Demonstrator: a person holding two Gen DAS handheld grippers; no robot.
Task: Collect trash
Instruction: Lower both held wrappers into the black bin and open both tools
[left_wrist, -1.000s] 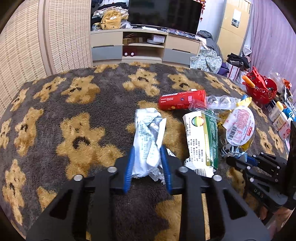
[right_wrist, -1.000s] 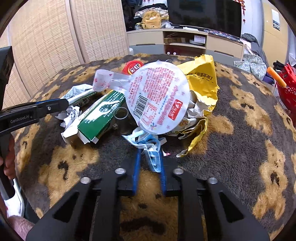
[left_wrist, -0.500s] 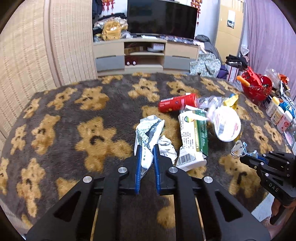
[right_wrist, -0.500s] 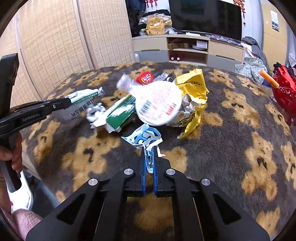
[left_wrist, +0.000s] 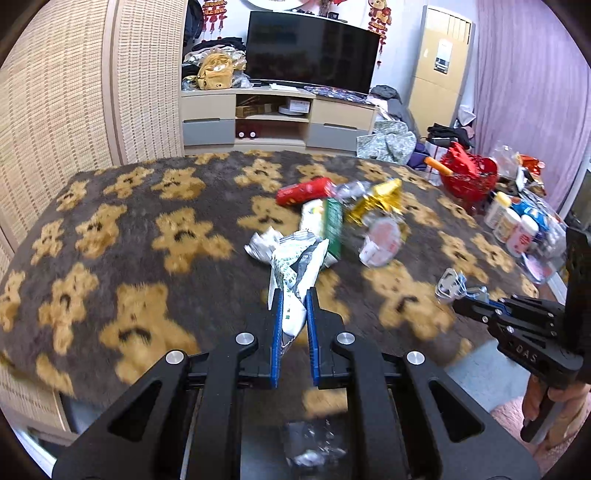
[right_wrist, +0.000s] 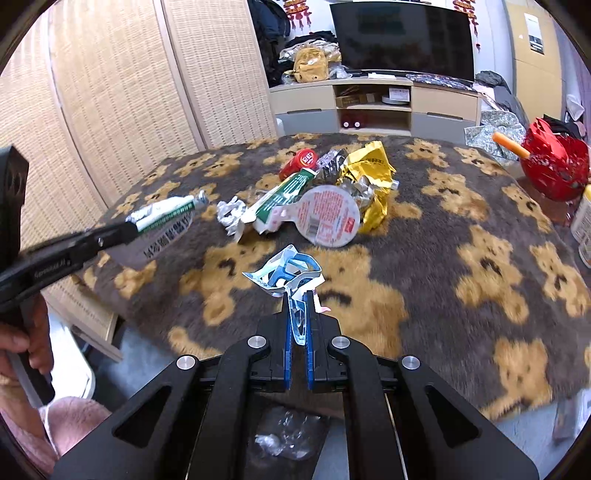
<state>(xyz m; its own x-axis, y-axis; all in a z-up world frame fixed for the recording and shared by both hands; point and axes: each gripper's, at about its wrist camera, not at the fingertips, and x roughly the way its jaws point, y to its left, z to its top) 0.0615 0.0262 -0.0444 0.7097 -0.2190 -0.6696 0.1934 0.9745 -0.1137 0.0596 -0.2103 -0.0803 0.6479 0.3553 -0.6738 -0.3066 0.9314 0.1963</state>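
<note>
My left gripper (left_wrist: 293, 295) is shut on a crumpled white-and-green wrapper (left_wrist: 297, 264) and holds it lifted above the bear-pattern rug; it also shows in the right wrist view (right_wrist: 162, 221). My right gripper (right_wrist: 299, 299) is shut on a small blue-and-white wrapper (right_wrist: 286, 271), also lifted; it shows in the left wrist view (left_wrist: 452, 284). On the rug lie a green-and-white carton (right_wrist: 280, 195), a round foil lid (right_wrist: 328, 216), a yellow snack bag (right_wrist: 369, 173), a red tube (right_wrist: 299, 162) and a foil scrap (right_wrist: 229, 216).
The rug (left_wrist: 147, 240) covers a raised surface whose front edge is just below both grippers. A clear bag of trash (right_wrist: 284, 432) lies on the floor beneath. A red basket (left_wrist: 469, 177) and several bottles (left_wrist: 513, 225) stand at the right. A TV cabinet (left_wrist: 277, 118) is behind.
Both grippers have closed on their wrappers, lifted them off the rug and pulled back toward the front edge. The round lid has dropped flat beside the carton.
</note>
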